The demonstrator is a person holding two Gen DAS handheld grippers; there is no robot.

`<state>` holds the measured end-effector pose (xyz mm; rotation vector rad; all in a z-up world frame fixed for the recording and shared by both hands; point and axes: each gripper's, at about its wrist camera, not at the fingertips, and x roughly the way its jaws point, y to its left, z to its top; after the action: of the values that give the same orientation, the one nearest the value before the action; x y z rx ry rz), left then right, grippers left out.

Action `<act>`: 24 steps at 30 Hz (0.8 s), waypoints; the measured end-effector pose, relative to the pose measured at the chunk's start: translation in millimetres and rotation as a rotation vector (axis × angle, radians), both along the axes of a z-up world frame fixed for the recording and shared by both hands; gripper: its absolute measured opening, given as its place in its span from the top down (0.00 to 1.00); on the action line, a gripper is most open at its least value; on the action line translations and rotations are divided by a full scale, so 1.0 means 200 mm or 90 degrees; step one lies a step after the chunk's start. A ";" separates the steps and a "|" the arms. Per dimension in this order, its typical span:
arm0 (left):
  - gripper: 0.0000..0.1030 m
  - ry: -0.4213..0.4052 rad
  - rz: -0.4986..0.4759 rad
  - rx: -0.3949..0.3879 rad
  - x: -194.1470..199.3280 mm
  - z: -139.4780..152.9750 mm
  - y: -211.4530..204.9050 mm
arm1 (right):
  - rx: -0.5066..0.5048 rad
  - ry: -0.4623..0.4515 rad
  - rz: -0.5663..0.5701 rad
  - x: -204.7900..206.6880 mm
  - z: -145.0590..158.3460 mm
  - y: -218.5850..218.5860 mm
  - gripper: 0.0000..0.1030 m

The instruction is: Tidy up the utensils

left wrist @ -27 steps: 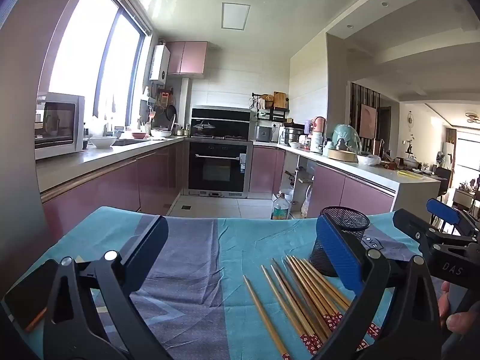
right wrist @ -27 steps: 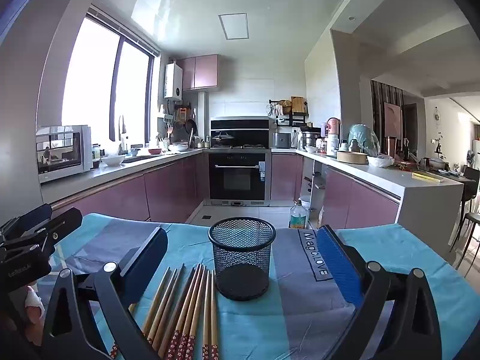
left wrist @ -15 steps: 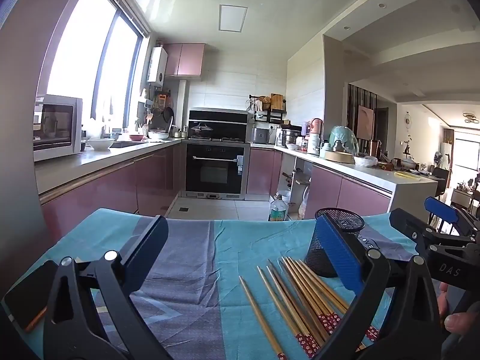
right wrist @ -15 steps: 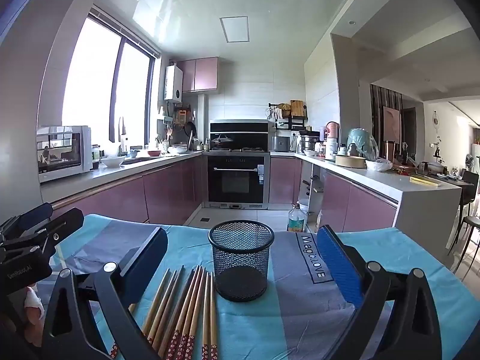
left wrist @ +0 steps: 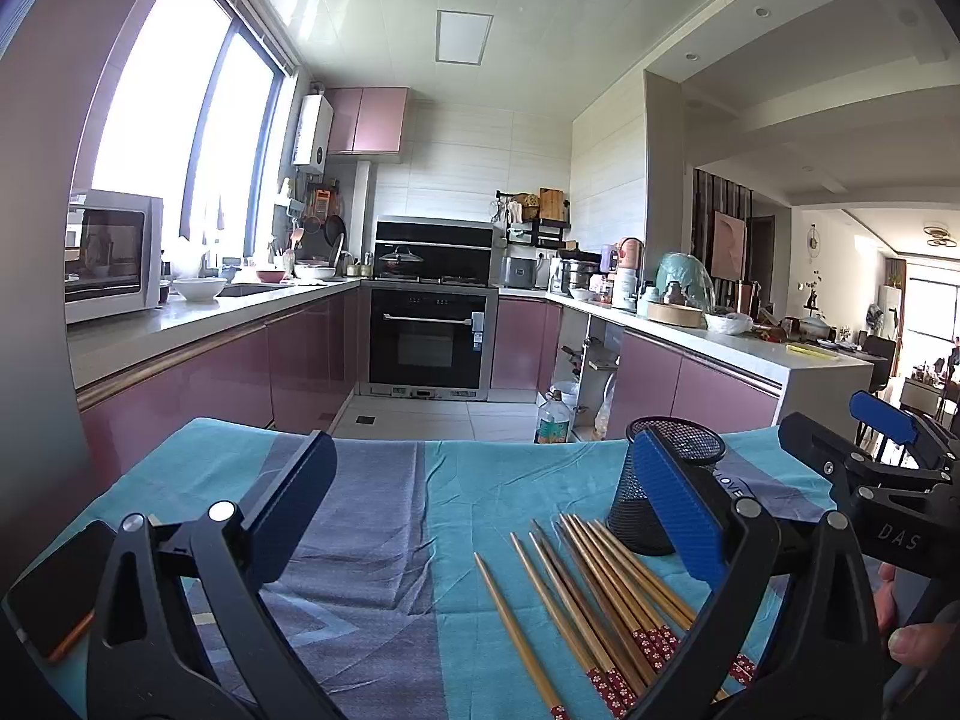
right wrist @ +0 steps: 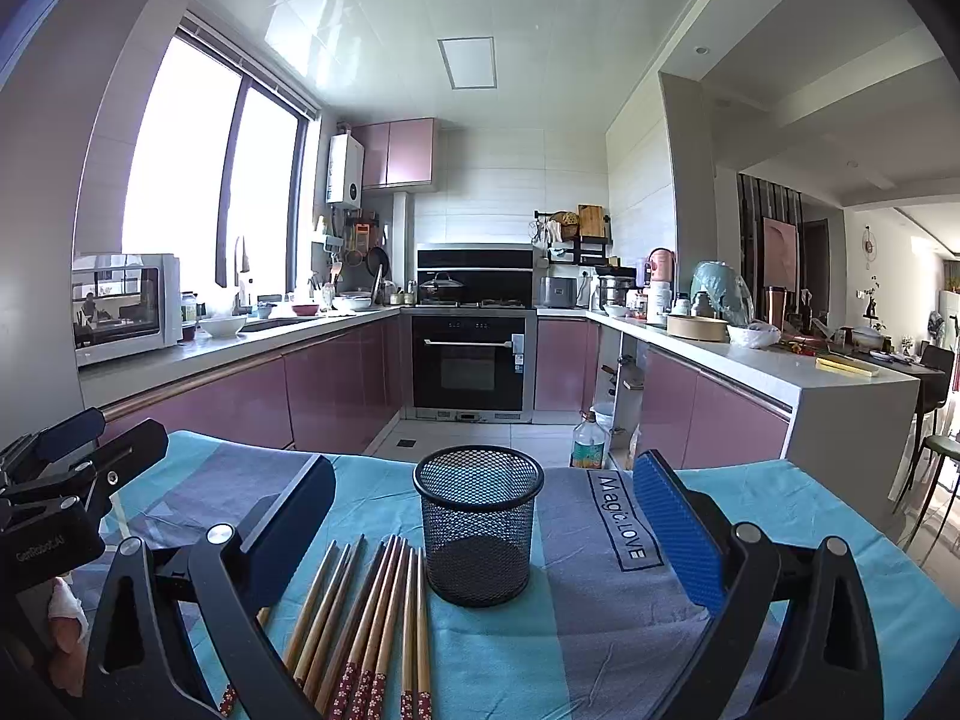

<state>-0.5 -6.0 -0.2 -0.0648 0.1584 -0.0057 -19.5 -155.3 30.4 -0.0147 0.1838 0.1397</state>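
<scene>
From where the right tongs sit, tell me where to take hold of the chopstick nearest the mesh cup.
Probably grip the rightmost chopstick at its bare wooden middle, from above, pads closing across its width. It lies flat on the cloth, pointing toward the mesh cup, tight against its neighbour on the left. The right tongs are open.

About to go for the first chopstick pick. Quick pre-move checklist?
1. Left gripper open, nothing between the jaws: ok.
2. Right gripper open, nothing between the jaws: ok.
3. Mesh cup upright on the cloth, with nothing visible inside: ok.
4. Chopsticks lie flat in a loose row beside the cup, none in it yet: ok.
5. Chopsticks separated enough to pick one: not ok, several touch or overlap.
6. Phone at the cloth's left edge is clear of the chopsticks: ok.
</scene>
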 end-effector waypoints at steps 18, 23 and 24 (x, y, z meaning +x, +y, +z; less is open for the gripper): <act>0.06 0.002 -0.002 -0.002 0.00 -0.01 -0.01 | 0.001 0.002 -0.003 0.00 0.01 0.01 0.07; 0.06 0.002 -0.002 -0.002 0.00 -0.01 -0.01 | 0.002 0.002 -0.001 0.00 0.01 0.00 0.07; 0.06 0.003 -0.001 -0.002 0.00 -0.01 -0.01 | 0.002 0.002 -0.002 0.00 0.01 0.01 0.07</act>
<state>-0.1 -8.0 -1.6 -0.0672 0.1626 -0.0071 -20.4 -154.3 32.4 -0.0114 0.1869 0.1362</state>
